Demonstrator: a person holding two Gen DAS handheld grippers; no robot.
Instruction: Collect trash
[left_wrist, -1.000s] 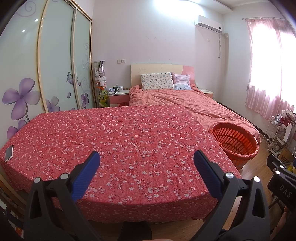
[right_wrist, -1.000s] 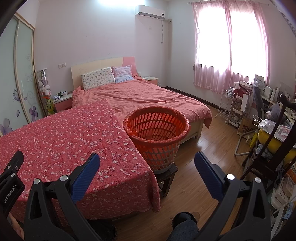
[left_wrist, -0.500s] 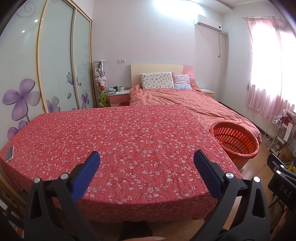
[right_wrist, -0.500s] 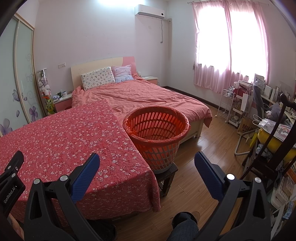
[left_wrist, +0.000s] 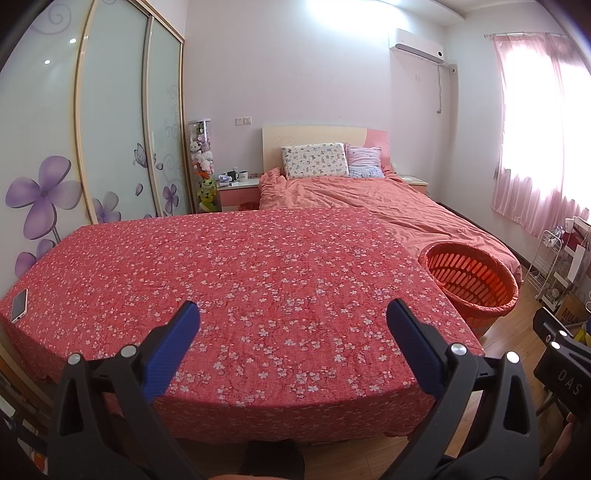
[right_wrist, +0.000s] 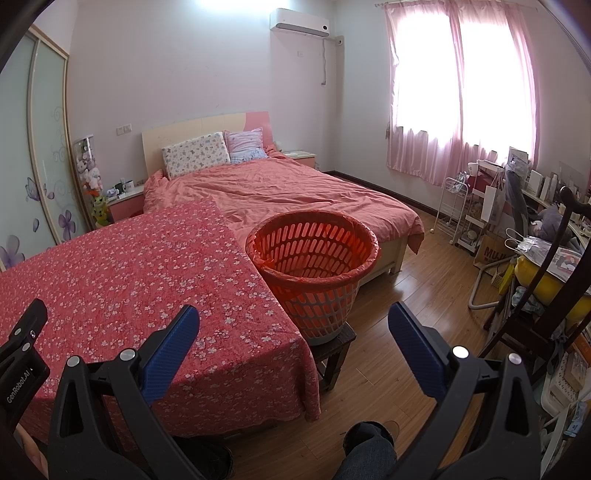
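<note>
Both my grippers spread wide and holding nothing, over a table with a flowered red cloth.

Nearest me, the left gripper (left_wrist: 291, 321) hangs with its blue fingers apart above the near edge of the table (left_wrist: 258, 280); the right gripper (right_wrist: 293, 325) is just as wide, aimed past the table's corner toward the wooden floor (right_wrist: 388, 332). On the cloth I find no trash, only a phone (left_wrist: 19, 305) lying flat by the far left edge. Just beside the table's right corner stands the orange basket (right_wrist: 314, 280), raised on a small dark stool (right_wrist: 338, 350) and lined with a red bag; what I see of its inside looks bare. Beyond it lies the bed (right_wrist: 295, 192) with two pillows.
</note>
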